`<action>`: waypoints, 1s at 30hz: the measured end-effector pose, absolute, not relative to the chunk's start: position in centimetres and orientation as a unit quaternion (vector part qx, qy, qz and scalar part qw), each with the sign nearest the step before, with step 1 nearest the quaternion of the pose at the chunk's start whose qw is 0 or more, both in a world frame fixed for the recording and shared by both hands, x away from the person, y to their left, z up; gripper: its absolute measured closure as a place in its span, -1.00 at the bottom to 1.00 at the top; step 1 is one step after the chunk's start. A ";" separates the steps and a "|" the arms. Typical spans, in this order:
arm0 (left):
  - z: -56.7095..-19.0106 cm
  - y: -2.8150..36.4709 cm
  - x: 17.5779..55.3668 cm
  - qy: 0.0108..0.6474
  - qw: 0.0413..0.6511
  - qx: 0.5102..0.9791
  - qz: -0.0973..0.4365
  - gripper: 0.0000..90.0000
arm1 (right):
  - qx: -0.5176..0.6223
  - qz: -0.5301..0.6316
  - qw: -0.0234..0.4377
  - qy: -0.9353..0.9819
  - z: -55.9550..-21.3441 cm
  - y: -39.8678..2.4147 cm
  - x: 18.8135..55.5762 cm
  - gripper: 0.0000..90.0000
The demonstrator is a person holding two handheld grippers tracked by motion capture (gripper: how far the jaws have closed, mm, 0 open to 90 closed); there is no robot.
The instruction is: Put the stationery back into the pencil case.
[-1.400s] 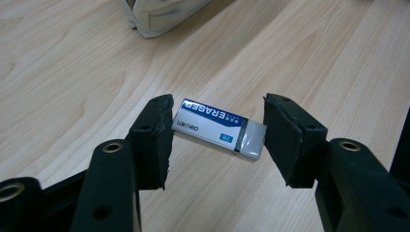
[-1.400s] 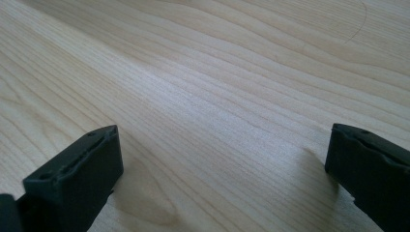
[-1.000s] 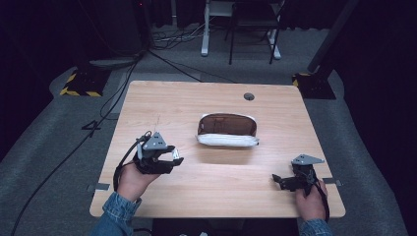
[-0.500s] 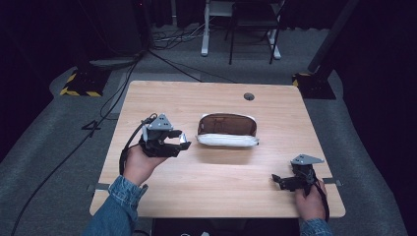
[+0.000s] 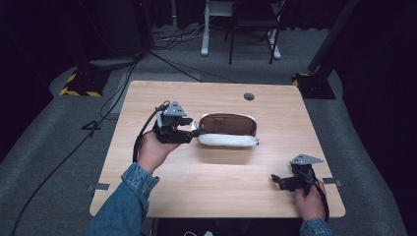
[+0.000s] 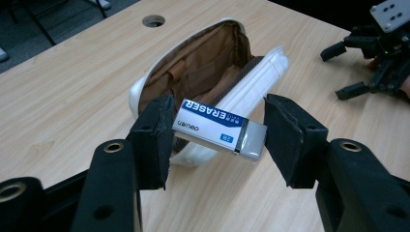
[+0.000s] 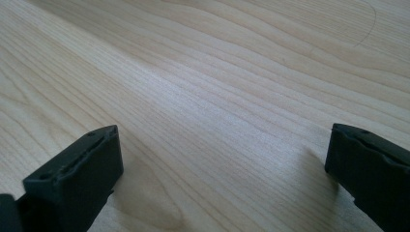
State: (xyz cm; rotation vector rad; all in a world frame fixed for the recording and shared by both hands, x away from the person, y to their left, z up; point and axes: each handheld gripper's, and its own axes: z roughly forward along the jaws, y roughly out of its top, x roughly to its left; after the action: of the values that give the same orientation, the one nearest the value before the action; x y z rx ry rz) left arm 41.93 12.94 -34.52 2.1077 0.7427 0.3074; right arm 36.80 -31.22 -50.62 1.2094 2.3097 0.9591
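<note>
1. Your left gripper (image 6: 217,137) is closed on the eraser (image 6: 218,129), pinching it end to end so it hangs crosswise at the pouch's (image 5: 227,130) near end.
2. The pouch lies open on its side on the table (image 5: 206,182), brown lining showing, ready to take it.
3. Your right gripper (image 5: 284,182) rests apart with its jaws wide and empty.
4. Crosswise, the eraser may catch the rim.
</note>
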 end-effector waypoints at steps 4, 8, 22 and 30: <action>-34.5 12.0 43.0 0.299 0.435 0.841 0.123 0.02 | 0.428 0.340 0.181 0.818 -50.6 -31.2 36.8 -1.00; -34.9 10.9 44.1 0.299 0.421 0.847 0.126 0.02 | 0.428 0.340 0.181 0.818 -50.6 -31.2 36.8 -1.00; -36.2 9.3 47.3 0.324 0.430 0.831 0.139 0.02 | 0.428 0.340 0.181 0.818 -50.6 -31.2 36.8 -1.00; -37.0 7.2 47.8 0.318 0.410 0.843 0.141 0.01 | 0.428 0.339 0.181 0.818 -50.6 -31.2 36.8 -1.00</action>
State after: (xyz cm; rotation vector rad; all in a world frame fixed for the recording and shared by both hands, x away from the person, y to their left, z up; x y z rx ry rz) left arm 47.80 7.17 -36.96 2.1233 0.7999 0.3549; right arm 36.80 -31.23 -50.62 1.2093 2.3099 0.9588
